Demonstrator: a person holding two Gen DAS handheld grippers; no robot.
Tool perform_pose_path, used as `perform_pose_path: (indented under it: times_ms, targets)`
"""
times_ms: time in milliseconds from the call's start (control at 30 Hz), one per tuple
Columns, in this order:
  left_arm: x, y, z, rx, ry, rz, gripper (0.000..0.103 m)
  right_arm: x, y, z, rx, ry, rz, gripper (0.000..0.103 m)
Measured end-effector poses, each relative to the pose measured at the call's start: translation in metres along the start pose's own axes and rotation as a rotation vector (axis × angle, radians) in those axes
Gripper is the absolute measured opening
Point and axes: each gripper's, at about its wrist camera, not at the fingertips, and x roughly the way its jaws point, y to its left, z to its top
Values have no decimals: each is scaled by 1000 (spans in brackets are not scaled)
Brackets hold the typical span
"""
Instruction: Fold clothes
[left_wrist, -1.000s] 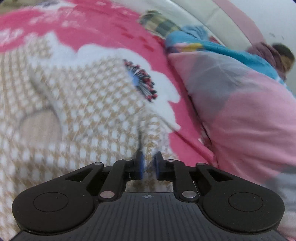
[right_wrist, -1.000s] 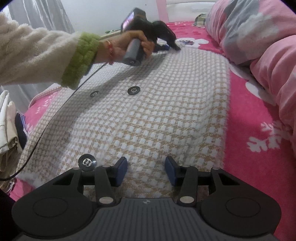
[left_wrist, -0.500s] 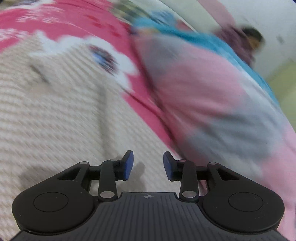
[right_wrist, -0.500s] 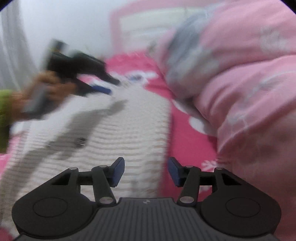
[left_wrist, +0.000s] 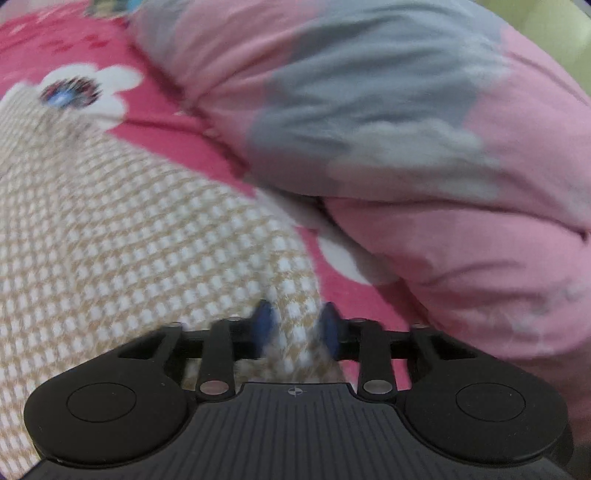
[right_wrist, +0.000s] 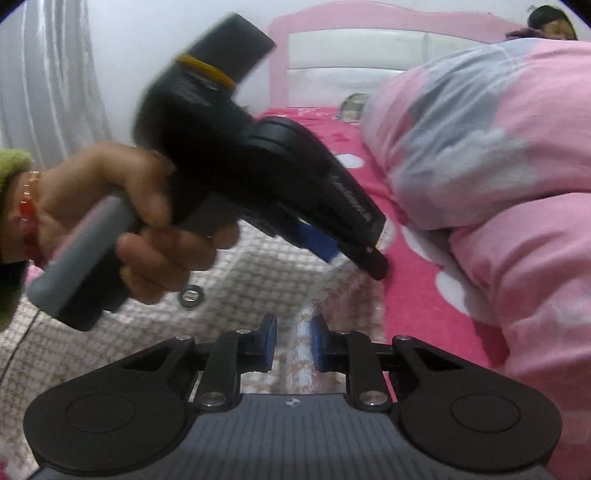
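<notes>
My left gripper (left_wrist: 295, 325) has just closed onto the right edge of the tan-and-white checked garment (left_wrist: 122, 240), cloth pinched between the blue pads. My right gripper (right_wrist: 293, 338) has also just closed, with a ridge of the same fabric between its pads. The garment lies on the pink floral bedsheet (right_wrist: 413, 295), beside the pink-grey duvet (left_wrist: 424, 147). Lettering on the left gripper's housing is unreadable.
</notes>
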Motion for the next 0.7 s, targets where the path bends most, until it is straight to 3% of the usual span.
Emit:
perform_pose_path:
  times_ms: [100,167,300,400,433,467,533,633,667,700]
  targets:
    - [-7,12,-2,-93,-27,-7,10,-1,-2,-2,32,14,6,26]
    - [-16,19,-4,-153,-48,-11,9,-4,-10,-7,92,48,15,45]
    - [-34,25,-8,-226,-87,4,9,-15,-29,-31,251,164,89,45]
    - [-43,25,-10,-249,-104,35,9,-27,-37,-54,343,228,136,39]
    - [-44,24,-10,-254,-100,42,9,-31,-39,-59,376,240,147,34]
    - [-44,23,-9,-257,-95,54,9,-34,-41,-62,412,245,164,22]
    - [-43,17,-7,-252,-83,90,8,-38,-46,-67,493,255,212,17]
    - [-44,9,1,-221,-92,95,9,-35,-57,-62,682,251,415,17]
    - [-40,8,4,-222,-76,95,9,-33,-60,-62,730,253,461,17]
    - [-34,8,5,-223,-58,96,9,-30,-61,-65,743,270,453,17]
